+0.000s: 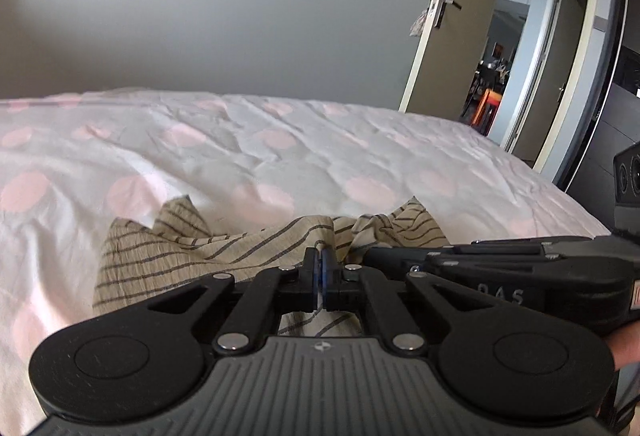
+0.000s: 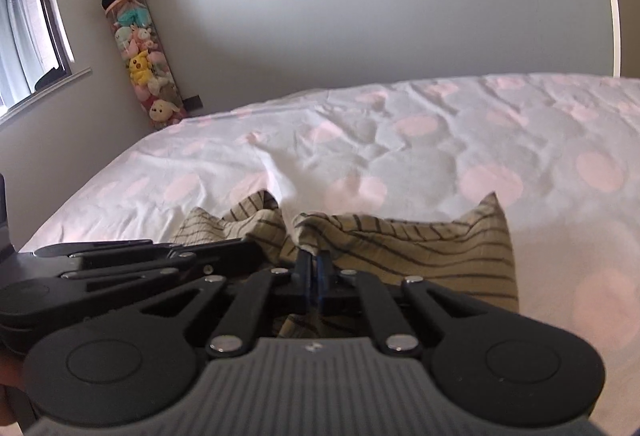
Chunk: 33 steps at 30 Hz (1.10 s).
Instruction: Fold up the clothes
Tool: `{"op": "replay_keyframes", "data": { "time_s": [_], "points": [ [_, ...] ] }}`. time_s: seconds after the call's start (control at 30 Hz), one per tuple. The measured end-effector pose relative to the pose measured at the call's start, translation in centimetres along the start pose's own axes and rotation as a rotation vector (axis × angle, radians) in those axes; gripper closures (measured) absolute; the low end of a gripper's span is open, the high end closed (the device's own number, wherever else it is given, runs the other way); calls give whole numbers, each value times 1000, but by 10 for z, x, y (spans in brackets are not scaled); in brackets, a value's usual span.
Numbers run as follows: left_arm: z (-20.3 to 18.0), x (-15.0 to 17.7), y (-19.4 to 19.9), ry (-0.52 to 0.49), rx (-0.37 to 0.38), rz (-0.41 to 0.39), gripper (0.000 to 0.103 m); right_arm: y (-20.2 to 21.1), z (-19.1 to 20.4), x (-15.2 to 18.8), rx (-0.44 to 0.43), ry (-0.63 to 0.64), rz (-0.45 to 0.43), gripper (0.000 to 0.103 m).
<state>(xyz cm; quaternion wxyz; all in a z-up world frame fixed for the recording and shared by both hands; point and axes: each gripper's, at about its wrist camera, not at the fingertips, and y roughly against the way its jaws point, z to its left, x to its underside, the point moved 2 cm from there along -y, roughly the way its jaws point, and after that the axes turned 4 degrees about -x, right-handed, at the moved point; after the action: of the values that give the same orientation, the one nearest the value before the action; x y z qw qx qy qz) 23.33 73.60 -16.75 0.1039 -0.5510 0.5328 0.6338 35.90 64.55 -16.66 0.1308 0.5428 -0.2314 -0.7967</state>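
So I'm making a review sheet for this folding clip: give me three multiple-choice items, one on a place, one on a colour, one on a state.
1. Where does the striped garment lie?
A. on the bed
B. on the floor
C. on a chair

2. What colour are the bedsheet's dots?
A. green
B. pink
C. blue

3. How do the jaws of the left gripper and right gripper stand?
A. both wide open
B. only one shut
C. both shut on the garment

Answers:
1 A, the cloth rests bunched on the sheet.
2 B, pale pink circles cover the white sheet.
3 C, fabric is pinched between both pairs of closed fingers.
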Motion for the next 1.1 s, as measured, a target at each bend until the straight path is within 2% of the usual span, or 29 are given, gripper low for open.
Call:
{"op": "replay_keyframes", "data": {
  "time_s": [0.2, 0.27, 0.37, 0.5, 0.57, 0.63, 0.77, 0.93, 1.1],
  "points": [
    [9, 15, -21, 25, -27, 74, 103, -27, -9, 22, -8, -90, 69, 99],
    [10, 14, -18, 32, -26, 77, 102, -36, -13, 28, -13, -126, 101, 99],
    [12, 13, -13, 43, -24, 82, 94, -45, -14, 32, -15, -162, 129, 99],
    [14, 12, -7, 58, -22, 88, 81, -47, -6, 27, -6, -143, 147, 94],
    [15, 11, -4, 66, -21, 91, 73, -37, -1, 21, 8, -95, 121, 93],
    [16, 11, -1, 73, -20, 94, 73, -24, 2, 16, 29, -68, 105, 92],
    [5, 21, 16, 49, -45, 134, 73, -4, 5, 18, 60, -66, 147, 93],
    [-14, 38, 41, 7, -85, 194, 73, 22, 21, 35, 104, -46, 193, 96],
    [-33, 63, 68, -6, -101, 257, 73, 51, 42, 66, 106, -36, 254, 98]
  ]
}}
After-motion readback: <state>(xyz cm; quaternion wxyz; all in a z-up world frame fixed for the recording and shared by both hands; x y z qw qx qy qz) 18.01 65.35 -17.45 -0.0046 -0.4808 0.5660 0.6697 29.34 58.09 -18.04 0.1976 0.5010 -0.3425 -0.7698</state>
